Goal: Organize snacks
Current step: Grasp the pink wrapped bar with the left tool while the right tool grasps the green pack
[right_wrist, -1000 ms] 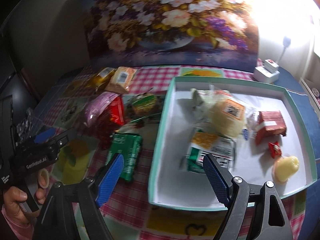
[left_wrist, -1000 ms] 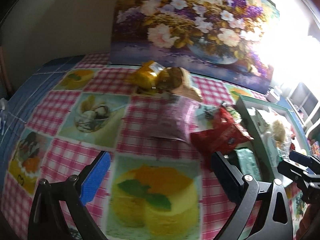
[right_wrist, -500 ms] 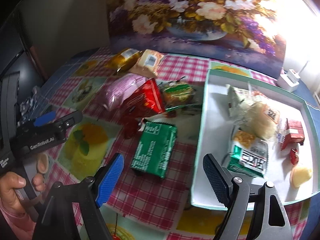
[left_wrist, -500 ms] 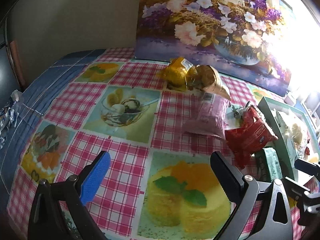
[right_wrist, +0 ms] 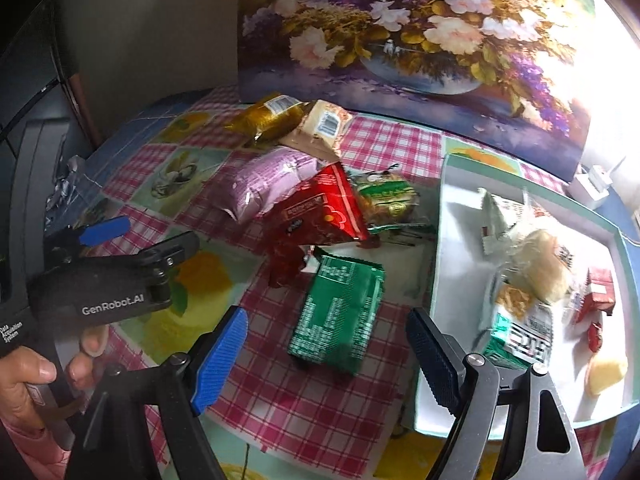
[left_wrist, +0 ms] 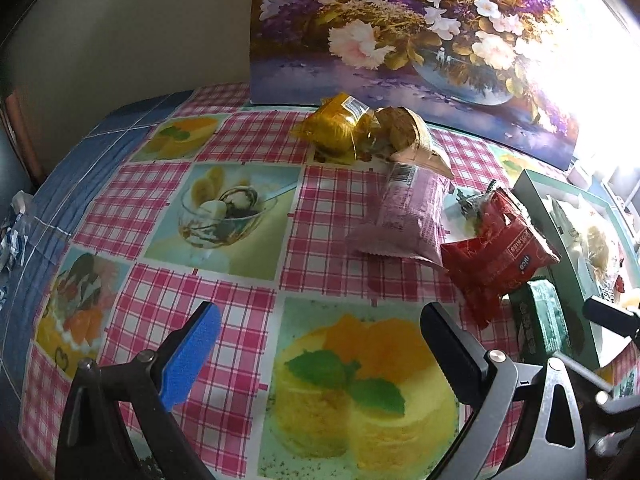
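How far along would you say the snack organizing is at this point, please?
Partly done. Several snacks already lie in the tray. Nothing is in hand: the right gripper is open above the green packet, and the left gripper is open too. Left on the tablecloth: green, red packet, pink packet, and others behind.

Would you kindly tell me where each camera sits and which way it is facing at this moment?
Left wrist: on the left gripper, looking forward over the checked tablecloth toward the flower painting; only its own open fingers show, with part of the other tool at the right edge.
Right wrist: on the right gripper, aimed down at the green packet beside the tray; its fingers, the left gripper and the person's hand show.
Shared: red packet, pink packet, painting.
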Available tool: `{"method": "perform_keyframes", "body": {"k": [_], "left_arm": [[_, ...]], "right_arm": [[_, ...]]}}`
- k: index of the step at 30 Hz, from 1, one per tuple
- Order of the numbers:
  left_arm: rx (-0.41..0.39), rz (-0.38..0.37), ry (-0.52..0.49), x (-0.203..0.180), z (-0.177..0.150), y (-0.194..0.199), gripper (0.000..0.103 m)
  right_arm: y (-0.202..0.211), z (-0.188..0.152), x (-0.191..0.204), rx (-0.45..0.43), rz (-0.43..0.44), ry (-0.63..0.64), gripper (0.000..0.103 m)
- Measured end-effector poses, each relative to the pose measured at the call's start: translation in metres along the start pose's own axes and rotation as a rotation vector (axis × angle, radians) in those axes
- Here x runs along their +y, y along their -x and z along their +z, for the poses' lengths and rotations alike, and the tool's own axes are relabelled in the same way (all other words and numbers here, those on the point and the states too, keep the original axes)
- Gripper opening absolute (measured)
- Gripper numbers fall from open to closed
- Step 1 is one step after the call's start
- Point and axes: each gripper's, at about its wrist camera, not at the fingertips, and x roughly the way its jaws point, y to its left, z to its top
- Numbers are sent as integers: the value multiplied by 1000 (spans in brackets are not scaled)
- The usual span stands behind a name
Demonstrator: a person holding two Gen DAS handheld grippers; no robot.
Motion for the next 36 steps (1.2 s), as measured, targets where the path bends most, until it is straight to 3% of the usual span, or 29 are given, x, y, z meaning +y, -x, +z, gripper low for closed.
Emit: {"method": "perform_keyframes", "body": {"k": [4,15,25,27,29,32,36], "left_arm": [[15,-28,3,-4,9,-3,100],[-13,-47,-88,-37,46,-16,100],[39,-65,-120,-52,64,-46,97],[45,-69,-130,-56,64,-47,87],[60,-84,-134,-57,64,-50,67],[69,-95,-126,-57,63,-52,51],[55,-94,-115,-56,61,-47,46]], "right_arm": [[-7,0,4,7,1,11,81],[-19,2,-4,16,-9,-9,53],[-20,2,-10,10,-7,-22,46],[-19,1,-11,7,-7,-28,45],[-19,1,-11,3,-10,-28,44],[-19,0,-11,-1,-11,-29,43],[-17,-1,-12,-9,-7,-41,43]]}}
